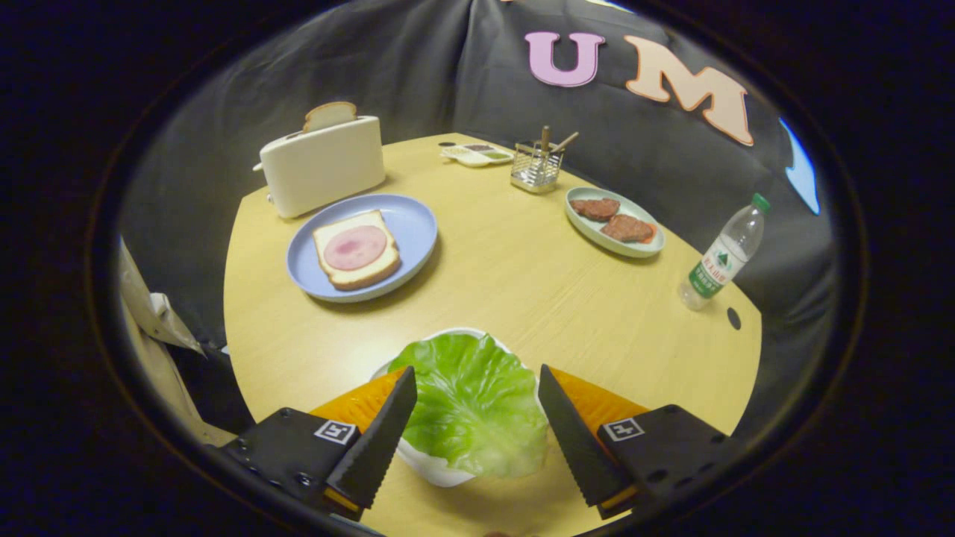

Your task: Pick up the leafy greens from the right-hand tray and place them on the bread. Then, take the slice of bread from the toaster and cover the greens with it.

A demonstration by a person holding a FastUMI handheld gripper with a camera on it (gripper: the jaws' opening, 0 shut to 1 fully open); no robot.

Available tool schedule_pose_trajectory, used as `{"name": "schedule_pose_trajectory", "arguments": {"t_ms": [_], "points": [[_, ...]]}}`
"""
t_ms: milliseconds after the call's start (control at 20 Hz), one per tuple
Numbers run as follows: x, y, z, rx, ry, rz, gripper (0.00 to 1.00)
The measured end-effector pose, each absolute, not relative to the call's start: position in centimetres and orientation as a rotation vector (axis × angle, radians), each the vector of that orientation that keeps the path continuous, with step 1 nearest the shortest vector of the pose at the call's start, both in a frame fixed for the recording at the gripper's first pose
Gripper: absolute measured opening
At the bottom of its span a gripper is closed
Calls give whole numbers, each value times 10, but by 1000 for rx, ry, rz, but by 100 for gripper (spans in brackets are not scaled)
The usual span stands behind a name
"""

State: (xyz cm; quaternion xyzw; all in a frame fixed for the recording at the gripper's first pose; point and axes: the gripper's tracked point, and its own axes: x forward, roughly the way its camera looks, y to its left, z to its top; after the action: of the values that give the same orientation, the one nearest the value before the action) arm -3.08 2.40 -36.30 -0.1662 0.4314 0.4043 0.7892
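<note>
A: Hovering over the broad, crinkled pale-green lettuce leaf (471, 403), the gripper (477, 384) has its fingers spread wide, one on each side of the leaf, touching neither edge as far as I can tell.

B: So the leaf sits between the fingers, not ahead of them?

A: Between them, yes. It lies in a small white tray (433, 466) on the round pale wooden table (522, 291), and it covers most of that tray. Its long axis seems to run away from the gripper, along the fingers, so I judge the fingers would close across its narrower width.

B: And where does it have to go from the leaf?

A: Beyond the leaf and to the left is the round light-blue plate (409, 224), holding a square slice of white bread (357, 250) topped with a round pink slice of ham (355, 247). Just behind that plate stands the boxy cream toaster (322, 165) with a second slice of toast (330, 115) poking out of its slot.

B: Anything risky?

A: The leaf looks thin and floppy, so a pinch near its edge might slip; dropping lower first seems wise.
</note>
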Motion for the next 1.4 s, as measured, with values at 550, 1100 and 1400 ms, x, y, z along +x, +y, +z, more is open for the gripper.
{"name": "schedule_pose_trajectory", "arguments": {"t_ms": [550, 1100, 1400], "points": [[-43, 23, -399, -327, 1065, 866, 100], [-49, 25, -405, -323, 1083, 834, 56], [-45, 25, -404, -312, 1063, 795, 9]]}}
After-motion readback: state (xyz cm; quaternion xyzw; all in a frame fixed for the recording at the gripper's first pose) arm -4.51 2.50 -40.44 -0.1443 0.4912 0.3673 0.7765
